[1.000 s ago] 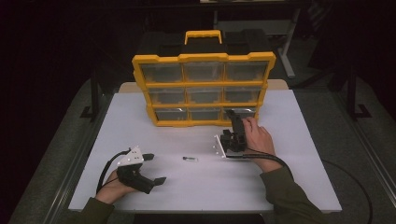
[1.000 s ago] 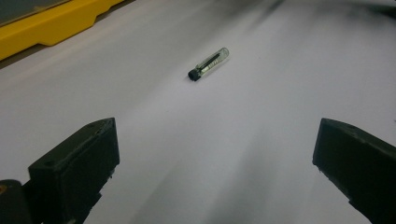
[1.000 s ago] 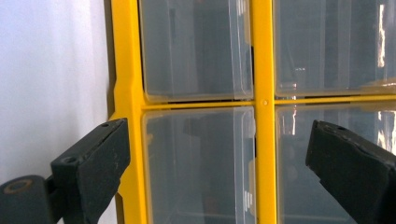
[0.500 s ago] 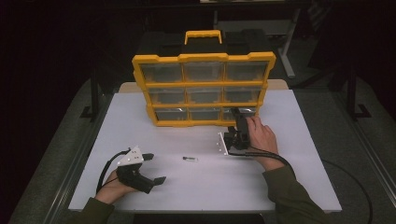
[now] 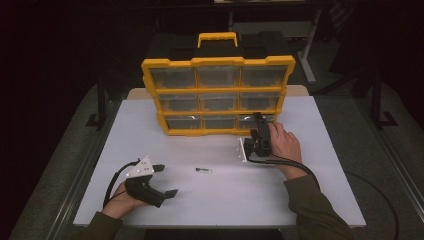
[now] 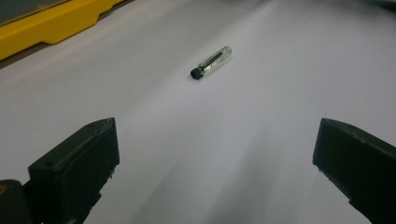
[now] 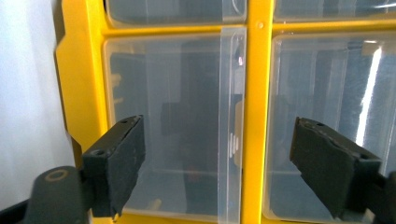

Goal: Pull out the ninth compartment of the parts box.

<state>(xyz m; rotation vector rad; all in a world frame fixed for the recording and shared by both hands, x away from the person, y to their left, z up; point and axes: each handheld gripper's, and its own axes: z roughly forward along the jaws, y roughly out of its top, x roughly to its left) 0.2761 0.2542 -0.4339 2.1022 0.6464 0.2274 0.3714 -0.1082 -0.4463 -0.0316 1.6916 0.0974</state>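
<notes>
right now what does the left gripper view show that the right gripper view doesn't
Left gripper view: a small clear vial with a black cap lying on the white table, ahead of the left gripper, whose jaws stand wide apart. Right gripper view: the clear drawer fronts close up, with the right gripper open around a drawer's handle lip. Both share the yellow organizer and table.

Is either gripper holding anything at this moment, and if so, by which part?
Nothing is held. The right gripper has been closing but stands open before the organizer's bottom-right drawer, pads off it. The left gripper is open over the table, short of the small vial.
</notes>
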